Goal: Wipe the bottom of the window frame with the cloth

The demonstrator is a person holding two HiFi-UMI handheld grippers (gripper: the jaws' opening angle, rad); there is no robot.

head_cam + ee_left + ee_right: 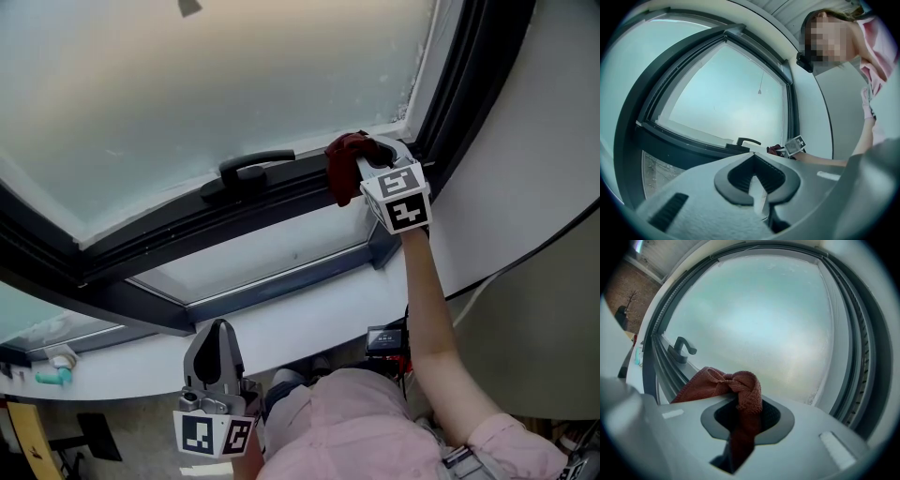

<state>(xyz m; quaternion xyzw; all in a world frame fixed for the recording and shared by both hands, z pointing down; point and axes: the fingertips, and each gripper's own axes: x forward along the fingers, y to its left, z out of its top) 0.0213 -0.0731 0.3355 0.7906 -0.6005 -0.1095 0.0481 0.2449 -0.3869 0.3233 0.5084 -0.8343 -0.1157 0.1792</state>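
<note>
A dark red cloth [341,172] is bunched against the right end of the window's dark bottom frame [169,234], near the corner. My right gripper [364,157] is shut on it, arm stretched up. In the right gripper view the cloth [723,383] is knotted between the jaws and spills left over the frame rail [664,365]. A black window handle [256,166] sits left of the cloth. My left gripper [221,332] hangs low below the sill, shut with nothing in it. In the left gripper view, the cloth [774,150] and the marker cube [796,145] show far off.
Frosted glass [216,75] fills the sash. A white sill [309,314] runs beneath the frame, with a small teal object [52,377] at its far left. A white curved wall [525,178] borders the window's right side. A black device [383,338] sits below the sill.
</note>
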